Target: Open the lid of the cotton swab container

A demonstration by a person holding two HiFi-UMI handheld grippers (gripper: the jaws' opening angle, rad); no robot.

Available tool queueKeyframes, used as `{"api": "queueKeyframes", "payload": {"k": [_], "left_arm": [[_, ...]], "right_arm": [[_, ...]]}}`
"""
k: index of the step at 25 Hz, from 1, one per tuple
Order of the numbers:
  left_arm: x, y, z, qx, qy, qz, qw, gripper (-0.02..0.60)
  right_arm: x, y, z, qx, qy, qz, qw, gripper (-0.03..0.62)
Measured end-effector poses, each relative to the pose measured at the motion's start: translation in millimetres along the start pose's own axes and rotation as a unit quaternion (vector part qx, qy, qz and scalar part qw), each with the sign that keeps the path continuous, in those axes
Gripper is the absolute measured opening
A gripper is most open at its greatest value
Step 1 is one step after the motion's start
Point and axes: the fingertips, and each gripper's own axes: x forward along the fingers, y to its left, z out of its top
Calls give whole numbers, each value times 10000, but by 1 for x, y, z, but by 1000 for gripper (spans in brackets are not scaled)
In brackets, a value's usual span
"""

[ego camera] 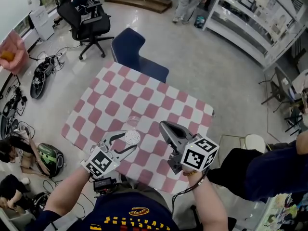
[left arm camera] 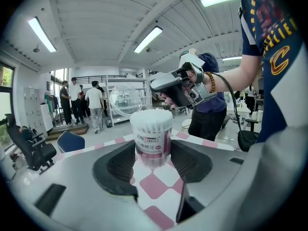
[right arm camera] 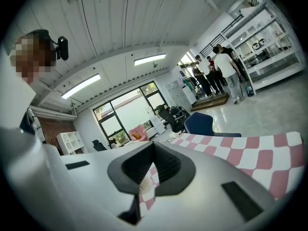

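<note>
The cotton swab container [ego camera: 132, 137] stands upright on the pink-and-white checked table [ego camera: 120, 97], with no lid on it and the white swab tips showing. My left gripper [ego camera: 130, 141] is shut on the container [left arm camera: 152, 129], a pad against each side. The clear round lid [ego camera: 133, 121] lies on the cloth just beyond the container; it shows behind the container as a transparent disc, the lid [left arm camera: 126, 99]. My right gripper [ego camera: 163, 125] hovers to the right of the container, shut, with nothing clearly between its tips. In its own view the right gripper [right arm camera: 153, 150] points across the cloth.
A blue chair [ego camera: 134, 52] stands at the table's far edge and a black office chair [ego camera: 86, 23] further back. A person in dark clothes [ego camera: 255, 172] sits close at the right. Cables and bags [ego camera: 41, 76] lie on the floor at the left.
</note>
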Motion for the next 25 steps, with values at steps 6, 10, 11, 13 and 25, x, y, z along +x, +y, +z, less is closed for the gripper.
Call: {"api": "queueKeyframes", "payload": {"k": [6, 10, 11, 13, 25], "left_arm": [[-3, 4, 3, -16, -49, 50, 10000, 235], [-3, 3, 4, -39, -58, 52, 10000, 235], [-3, 3, 4, -45, -65, 52, 10000, 235], [-3, 4, 5, -44, -77, 56, 9999, 235], [-5, 13, 25, 207, -262, 135, 9994, 235]], "right_arm": [[-6, -3, -23, 230, 60, -86, 9997, 11], [-12, -2, -38, 305, 128, -184, 9993, 11], [-13, -2, -40, 302, 133, -222, 9992, 11], [-16, -4, -45, 243, 135, -316, 9991, 11], [-32, 3, -29, -507, -158, -734, 9959, 11]]}}
